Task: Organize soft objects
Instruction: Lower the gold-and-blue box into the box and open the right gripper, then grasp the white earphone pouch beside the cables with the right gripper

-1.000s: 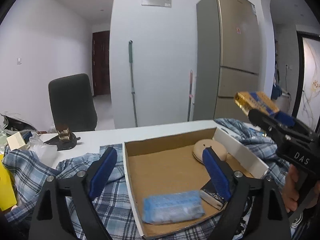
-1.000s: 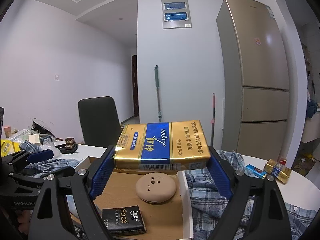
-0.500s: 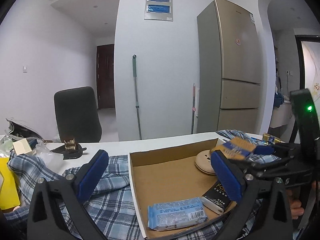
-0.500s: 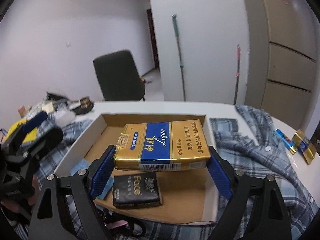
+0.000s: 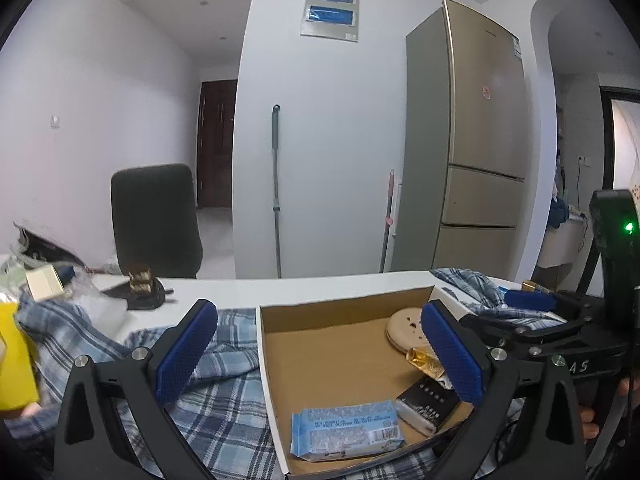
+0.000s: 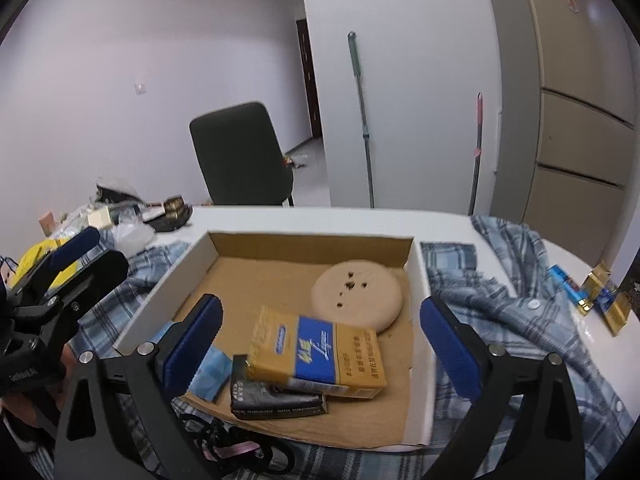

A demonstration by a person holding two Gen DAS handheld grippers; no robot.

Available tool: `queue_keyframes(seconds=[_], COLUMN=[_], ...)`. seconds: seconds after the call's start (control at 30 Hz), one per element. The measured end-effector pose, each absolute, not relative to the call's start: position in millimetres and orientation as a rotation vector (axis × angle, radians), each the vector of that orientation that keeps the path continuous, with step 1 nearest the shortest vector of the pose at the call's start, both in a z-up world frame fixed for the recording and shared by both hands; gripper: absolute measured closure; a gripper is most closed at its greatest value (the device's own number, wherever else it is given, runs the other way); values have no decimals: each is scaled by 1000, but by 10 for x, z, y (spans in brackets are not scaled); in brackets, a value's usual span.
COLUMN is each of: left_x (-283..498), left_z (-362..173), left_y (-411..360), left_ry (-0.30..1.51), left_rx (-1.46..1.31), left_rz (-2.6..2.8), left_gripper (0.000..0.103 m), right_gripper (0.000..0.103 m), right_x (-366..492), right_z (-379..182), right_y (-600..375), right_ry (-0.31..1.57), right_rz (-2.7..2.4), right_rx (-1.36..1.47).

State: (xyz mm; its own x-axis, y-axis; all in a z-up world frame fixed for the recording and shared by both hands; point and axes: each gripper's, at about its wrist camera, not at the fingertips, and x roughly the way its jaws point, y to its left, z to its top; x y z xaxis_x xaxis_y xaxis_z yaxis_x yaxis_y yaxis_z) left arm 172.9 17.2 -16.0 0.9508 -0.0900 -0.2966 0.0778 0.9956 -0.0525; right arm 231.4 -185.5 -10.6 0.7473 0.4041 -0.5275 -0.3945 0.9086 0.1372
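An open cardboard box [image 6: 416, 264] rests on a blue plaid shirt. Inside it a gold-and-blue pack [image 6: 320, 352] lies tilted on a black pack [image 6: 276, 400], in front of a round beige pad [image 6: 358, 294]. A light blue tissue pack [image 5: 346, 430] lies at the box's near edge. My right gripper [image 6: 322, 314] hovers over the box with its jaws opening. The gold pack lies below and between the fingers, untouched by the pads. My left gripper [image 5: 320, 320] is open and empty at the box's left wall. Its right finger hides part of the gold pack [image 5: 426, 362].
The plaid shirt [image 6: 500, 300] spreads over the white table around the box. Small gold and blue packs [image 6: 600, 296] lie at the table's right edge. A yellow object [image 5: 12, 360] and clutter sit at the left. A dark chair [image 5: 156, 220] stands behind the table.
The right gripper tipped down over the box and let go of the gold-and-blue pack, which now lies on the black pack. The left gripper's jaws widened a little.
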Motion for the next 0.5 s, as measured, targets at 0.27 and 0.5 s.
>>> queue_keyframes(seconds=[0.27, 0.5], left_x=[1255, 761], left_z=[329, 489], left_y=[0, -198], left_ry=[206, 171], left_rx=[-2, 0], left_rz=[-103, -113], left_gripper=[0, 0], right_gripper=[4, 3], right_x=[1889, 1470], right_z=[432, 638], right_y=[-2145, -2364], right_ry=[443, 402], right_rz=[373, 366], right_rx=[18, 12])
